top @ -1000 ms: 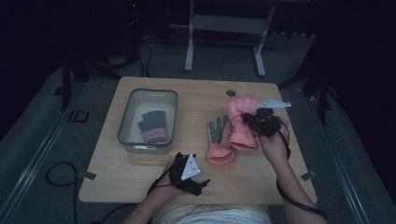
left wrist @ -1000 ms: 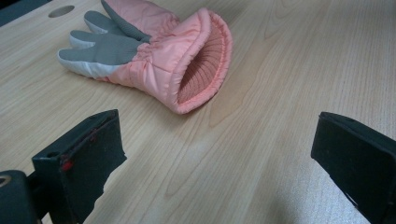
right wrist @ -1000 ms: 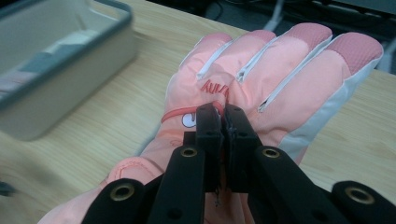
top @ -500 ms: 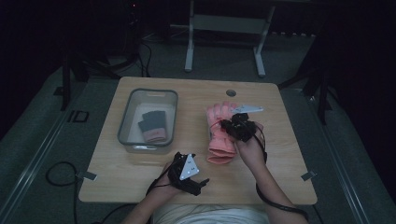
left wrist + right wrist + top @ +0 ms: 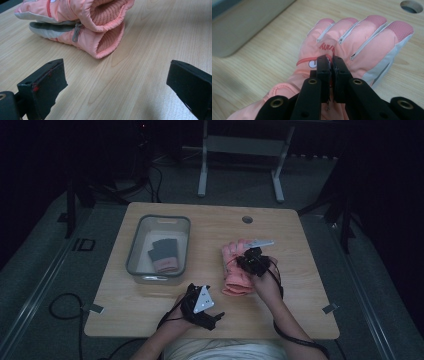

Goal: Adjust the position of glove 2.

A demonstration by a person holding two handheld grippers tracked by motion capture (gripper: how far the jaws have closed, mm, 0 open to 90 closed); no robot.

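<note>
Two pink gloves lie stacked at the table's middle right. The upper pink glove (image 5: 232,255) (image 5: 362,35) lies back up, fingers pointing away from me. My right gripper (image 5: 252,261) (image 5: 331,62) is shut on a fold of fabric at the back of this glove. In the left gripper view the two cuffs open toward the camera, the upper glove (image 5: 82,7) lying on the lower glove (image 5: 87,42). My left gripper (image 5: 217,317) (image 5: 117,82) rests open near the front edge, its jaws wide apart and empty, a short way from the cuffs.
A clear plastic bin (image 5: 134,250) (image 5: 244,25) stands at the left of the table with a grey and pink glove (image 5: 162,256) inside. A round cable hole (image 5: 247,219) (image 5: 412,6) sits near the far edge. Bare wood lies between the bin and the gloves.
My right gripper carried the pink glove leftward and set it over the other glove, which had lain grey palm up. The left gripper stayed in place.
</note>
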